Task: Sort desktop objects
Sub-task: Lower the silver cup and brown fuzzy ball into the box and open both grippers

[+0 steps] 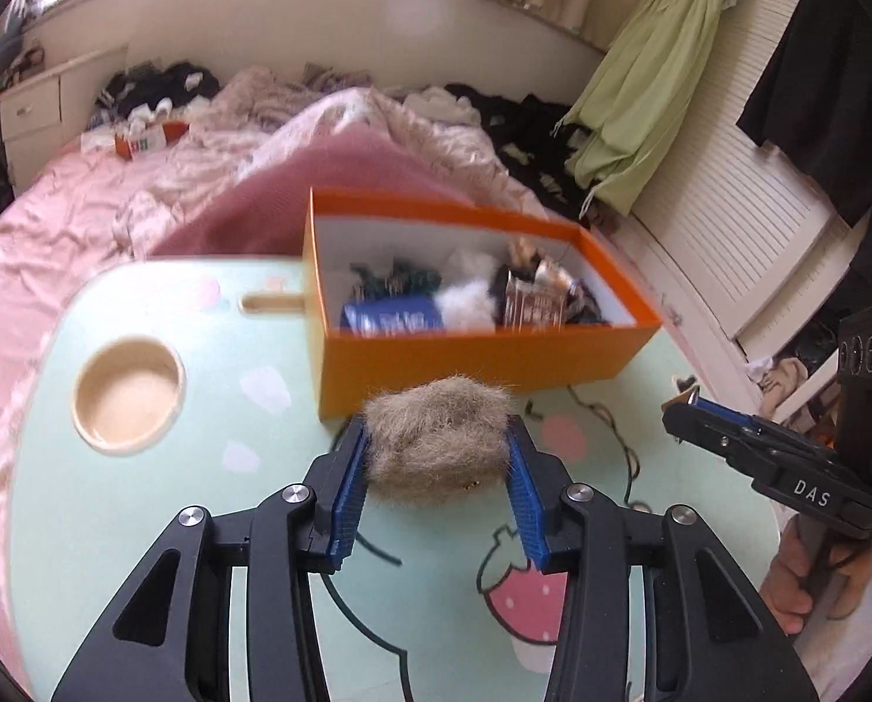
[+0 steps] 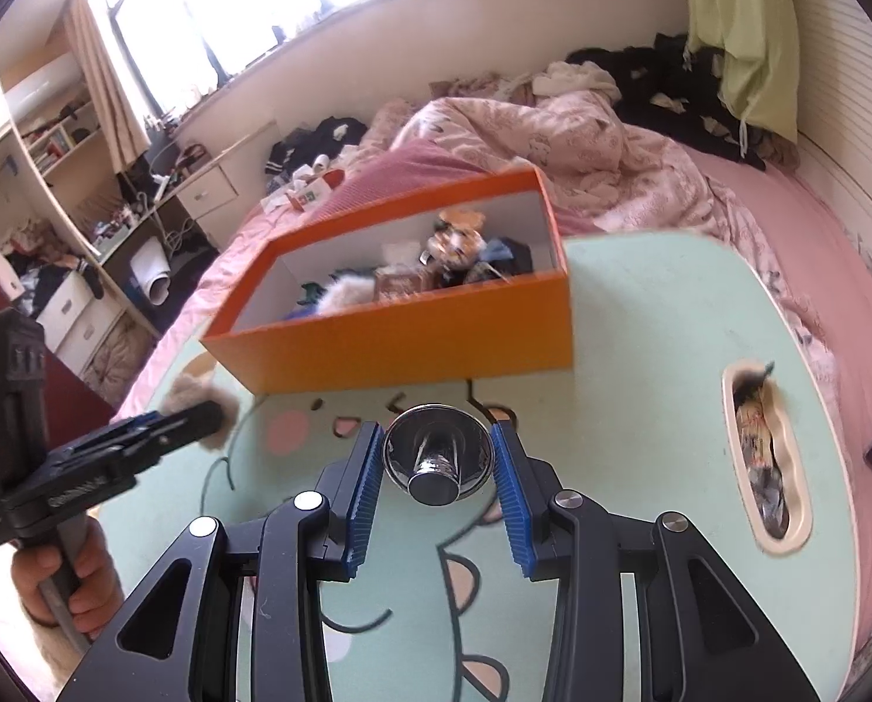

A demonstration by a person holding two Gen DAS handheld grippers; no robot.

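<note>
My left gripper [image 1: 436, 444] is shut on a grey-brown furry ball [image 1: 436, 444], held above the mint table just in front of the orange box [image 1: 471, 360]. The box is open and holds several small items. My right gripper [image 2: 438, 459] is shut on a shiny chrome knob-like metal piece [image 2: 438, 456], also held above the table near the box's front wall [image 2: 412, 345]. The right gripper shows at the right edge of the left wrist view [image 1: 690, 403]. The left gripper with the fur ball [image 2: 199, 395] shows at the left of the right wrist view.
The mint cartoon-printed lap table [image 1: 143, 526] stands on a pink bed [image 1: 55, 205]. It has a round cup recess [image 1: 127, 392] and a long slot [image 2: 764, 462] with small items in it. Clothes lie piled on the bed behind the box.
</note>
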